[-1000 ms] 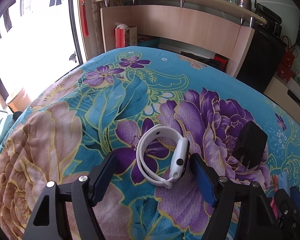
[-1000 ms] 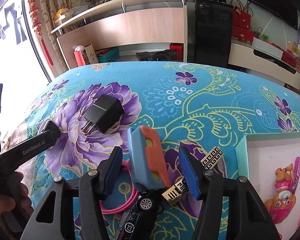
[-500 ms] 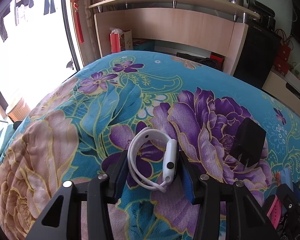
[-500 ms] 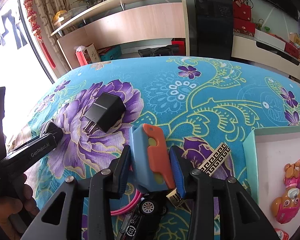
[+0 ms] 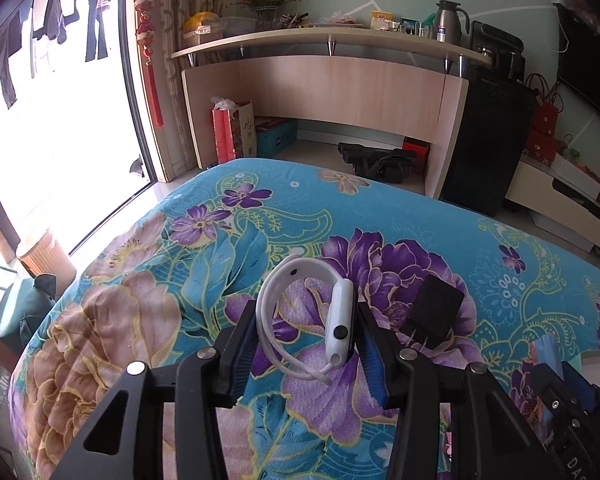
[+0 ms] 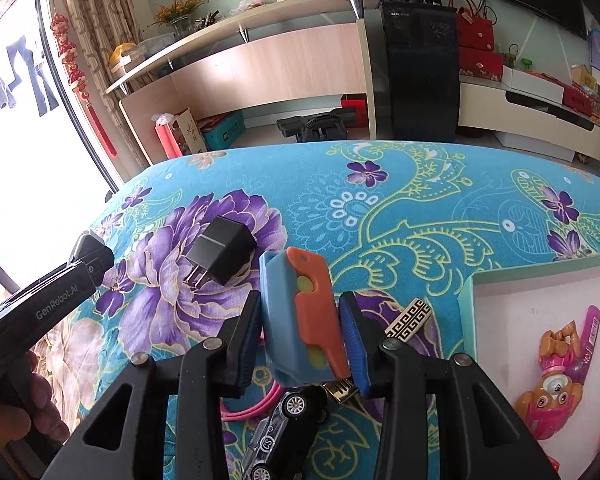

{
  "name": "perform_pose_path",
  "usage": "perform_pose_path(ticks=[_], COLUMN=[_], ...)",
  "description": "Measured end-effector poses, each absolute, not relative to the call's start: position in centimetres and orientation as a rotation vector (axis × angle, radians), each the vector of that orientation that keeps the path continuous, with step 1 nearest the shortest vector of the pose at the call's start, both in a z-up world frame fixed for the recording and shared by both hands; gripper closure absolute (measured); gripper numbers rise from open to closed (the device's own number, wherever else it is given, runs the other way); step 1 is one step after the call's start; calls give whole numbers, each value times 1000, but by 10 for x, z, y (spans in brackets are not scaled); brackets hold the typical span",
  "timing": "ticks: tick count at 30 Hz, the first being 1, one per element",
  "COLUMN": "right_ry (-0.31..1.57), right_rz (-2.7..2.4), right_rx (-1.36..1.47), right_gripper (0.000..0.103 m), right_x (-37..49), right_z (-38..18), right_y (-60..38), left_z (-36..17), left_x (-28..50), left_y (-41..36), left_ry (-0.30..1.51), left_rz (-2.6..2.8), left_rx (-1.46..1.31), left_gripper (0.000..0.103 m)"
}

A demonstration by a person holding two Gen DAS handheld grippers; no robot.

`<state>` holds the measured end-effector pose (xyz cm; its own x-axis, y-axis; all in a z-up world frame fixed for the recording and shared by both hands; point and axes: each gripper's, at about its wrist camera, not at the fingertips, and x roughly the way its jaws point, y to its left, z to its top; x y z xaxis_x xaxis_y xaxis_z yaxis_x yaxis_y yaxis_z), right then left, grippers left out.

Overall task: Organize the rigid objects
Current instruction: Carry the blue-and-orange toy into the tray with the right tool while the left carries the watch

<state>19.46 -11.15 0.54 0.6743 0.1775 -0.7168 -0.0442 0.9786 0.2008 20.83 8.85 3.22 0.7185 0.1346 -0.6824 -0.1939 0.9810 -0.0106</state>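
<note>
My left gripper [image 5: 306,350] is shut on a white smartwatch [image 5: 340,322] with a looped white band, held just above the flowered bedspread [image 5: 180,280]. My right gripper [image 6: 300,342] is shut on a blue and orange toy knife [image 6: 300,316], lifted off the spread. A black charger plug [image 6: 220,254] lies ahead-left of the right gripper; it also shows in the left wrist view [image 5: 434,312], right of the watch. The left gripper's body [image 6: 48,304] shows at the left of the right wrist view.
A black toy car [image 6: 280,436], a pink ring [image 6: 252,408] and a gold patterned USB stick [image 6: 404,320] lie under the right gripper. A pale box [image 6: 470,292] with pink toys [image 6: 556,376] stands at the right. Shelves and a black cabinet [image 5: 484,140] stand beyond the bed.
Both grippers closed, the left on the smartwatch and the right on the toy knife, and then rose and pulled back with them.
</note>
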Motion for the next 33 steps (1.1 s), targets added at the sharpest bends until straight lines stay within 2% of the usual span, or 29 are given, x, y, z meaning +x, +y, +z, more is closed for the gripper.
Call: perform_pose_path(ticks=[15, 33], right_ry=[726, 805], right_rz=[14, -271], right_rx=[200, 340], right_gripper=[63, 63], right_x=[150, 104], right_z=[47, 35], right_y=[-170, -314], left_z=[69, 63], left_x=[174, 157], left_y=[19, -130], left_ry=[656, 680], left_rz=[32, -320], left_rx=[1, 133], left_gripper=[54, 53])
